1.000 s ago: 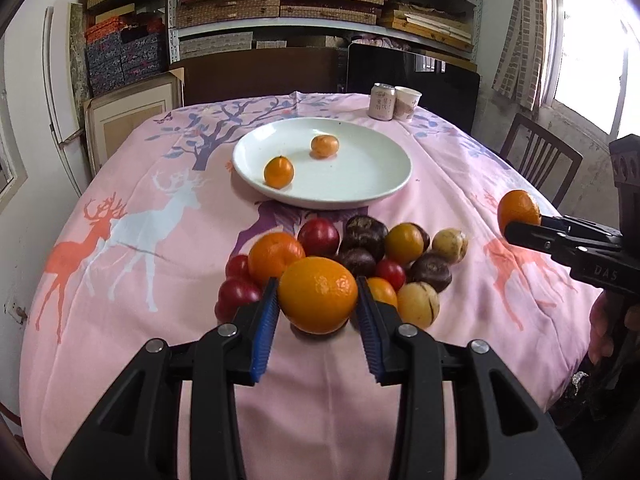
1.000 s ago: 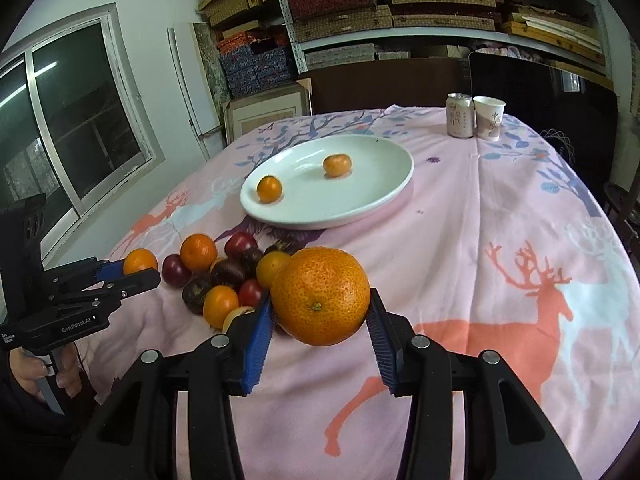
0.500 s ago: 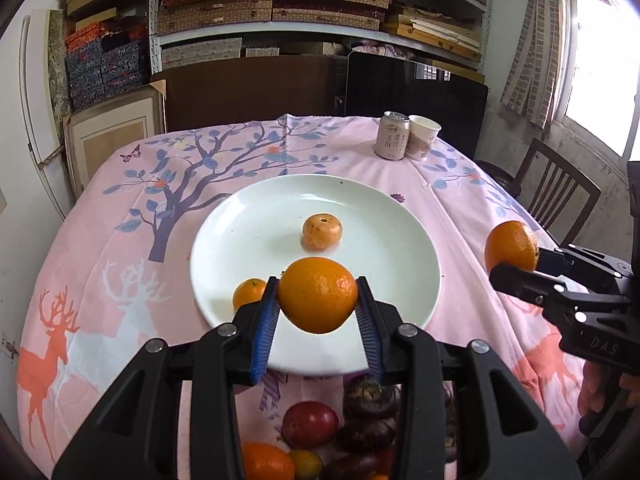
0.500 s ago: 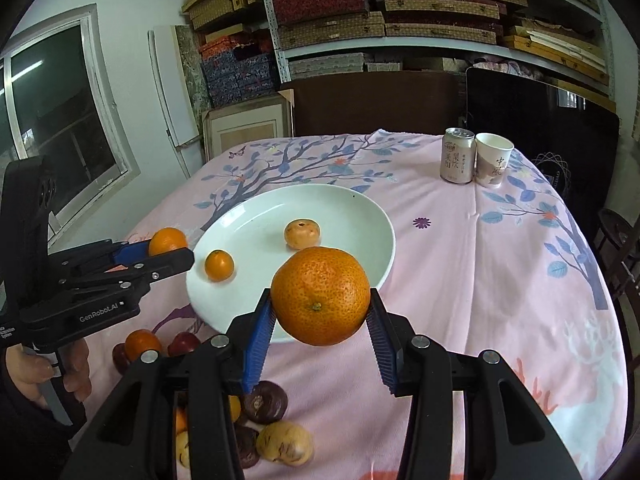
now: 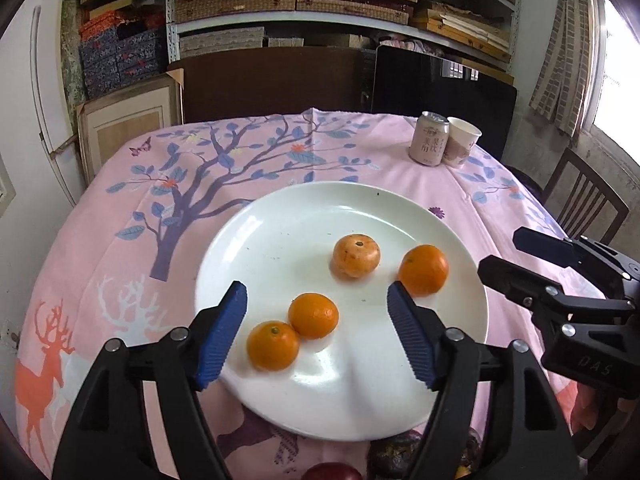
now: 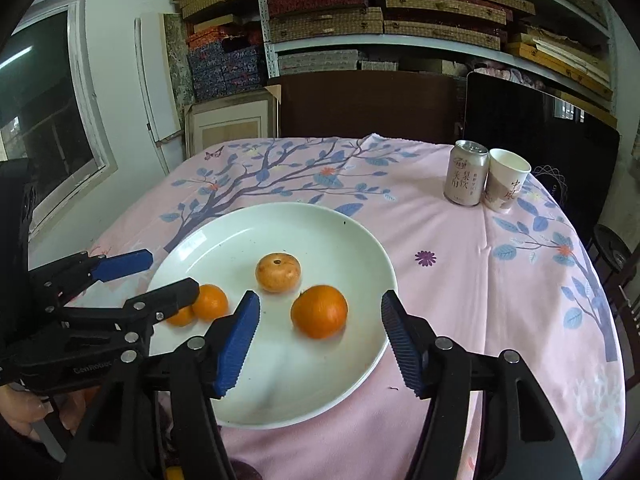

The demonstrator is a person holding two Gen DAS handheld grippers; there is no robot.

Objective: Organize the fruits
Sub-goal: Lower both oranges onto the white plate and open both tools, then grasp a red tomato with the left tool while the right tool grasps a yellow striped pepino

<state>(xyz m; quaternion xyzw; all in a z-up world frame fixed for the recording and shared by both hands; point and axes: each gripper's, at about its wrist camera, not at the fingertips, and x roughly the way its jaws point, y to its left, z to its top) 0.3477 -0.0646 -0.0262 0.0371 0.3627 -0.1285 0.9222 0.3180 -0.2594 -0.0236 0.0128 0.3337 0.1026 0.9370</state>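
1. Four oranges lie on the white plate (image 5: 280, 216). Being near-round, none shows a clear long axis. The pale, flattened orange (image 5: 356, 255) sits stem dimple up, near plate centre.
2. Front pair: the front-left orange (image 5: 273, 345), stem scar up, touches the middle orange (image 5: 313, 315) just behind it.
3. The right orange (image 5: 423, 269) lies near the plate's right edge, just beside the pale one but apart from it.
4. Left gripper (image 5: 316, 330): jaws spread wide, holding nothing. The front pair lies between its blue pads (image 5: 219, 334), closer to the left pad and touching neither.
5. Right gripper (image 6: 319, 342): jaws likewise wide, nothing gripped. In its own view the right orange (image 6: 319, 311) sits between the fingertips, clear of both pads.
6. Plate rests on the pink tablecloth (image 5: 120, 240) with tree and deer print.
7. A can (image 6: 466, 172) and paper cup (image 6: 506, 179) stand upright, touching, at the far right of the table, well apart from the plate.
8. Dark and red fruits (image 5: 394, 454) are partly visible at the near edge, below the plate.
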